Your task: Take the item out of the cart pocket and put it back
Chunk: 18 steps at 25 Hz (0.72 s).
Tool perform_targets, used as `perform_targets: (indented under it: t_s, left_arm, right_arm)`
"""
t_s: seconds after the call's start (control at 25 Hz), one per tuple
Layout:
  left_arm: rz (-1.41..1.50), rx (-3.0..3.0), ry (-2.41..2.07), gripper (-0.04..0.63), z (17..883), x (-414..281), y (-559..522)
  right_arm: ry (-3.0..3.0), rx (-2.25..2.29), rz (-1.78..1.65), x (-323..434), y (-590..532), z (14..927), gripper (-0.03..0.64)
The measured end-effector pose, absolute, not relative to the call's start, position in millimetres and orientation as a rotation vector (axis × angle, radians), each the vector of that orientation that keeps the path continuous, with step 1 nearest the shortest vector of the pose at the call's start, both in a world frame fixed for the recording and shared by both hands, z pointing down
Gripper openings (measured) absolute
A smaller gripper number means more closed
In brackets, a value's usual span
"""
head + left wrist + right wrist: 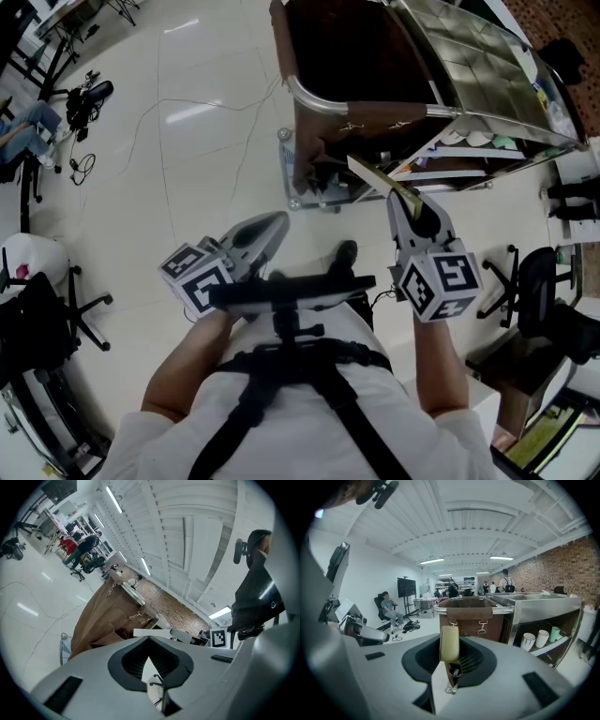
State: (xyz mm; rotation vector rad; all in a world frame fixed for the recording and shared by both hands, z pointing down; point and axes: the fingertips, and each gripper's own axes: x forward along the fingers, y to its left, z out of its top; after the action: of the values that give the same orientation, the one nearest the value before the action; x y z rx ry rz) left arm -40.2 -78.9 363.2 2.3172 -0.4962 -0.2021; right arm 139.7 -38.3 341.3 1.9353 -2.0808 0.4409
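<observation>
Reinsertion is, by my reading, the step in hand. The right tool [405,199] is pinching a flat pale-yellow card [449,643] by one end, its jaws kept apart only by the card's thickness. The card juts out past the tips, clear of the cart. The brown pocket [465,619] hangs by two clips from the rail of the housekeeping cart [543,609], straight ahead of that tool and beyond the card's free end. In the right gripper view, card and pocket look near each other but apart.

The next move would call for bringing the free end over the pocket's top edge and squaring the flat face to the cloth. The card can then slide down inside before the jaws let go. A thin card meeting soft fabric could catch on the lip or bend.

The left tool [277,221] sits off to the right tool's left, with its jaws pressed together at the tips and nothing between them.

Below both tools is a glossy white tiled floor [187,169] with a thin cable [178,103] trailing across it. No counter is involved. Ahead and to the right of the right tool, the cart's lower shelf carries cups [536,639]. Beyond that are a brick wall [562,569], a white ribbed ceiling with strip lights [501,558], and a monitor on a stand [406,587]. A person is seated [389,606] off to that tool's left, and more people stand at the far end
</observation>
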Motion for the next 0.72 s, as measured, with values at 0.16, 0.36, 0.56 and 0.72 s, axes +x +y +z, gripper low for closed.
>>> perform_targets:
  t_s: [0.16,0.36,0.56,0.72]
  left_arm:
    - [-0.211,2.308,-0.493,-0.006,361,-41,-79]
    - [-0.215,2.313,-0.484,-0.006,356,-40,-76]
    - [-0.217,2.316,-0.472,-0.006,354,-37,-73]
    - [-0.214,2.317,-0.466,-0.006,352,-36,-72]
  right_arm:
    - [-2.082,1.940,0.447,141,-35,341,0.077]
    - [-2.076,1.953,0.446,144,-29,339,0.077]
    - [-2.070,1.959,0.444,146,-26,338,0.077]
    - [-2.065,1.961,0.446,147,-24,338,0.077]
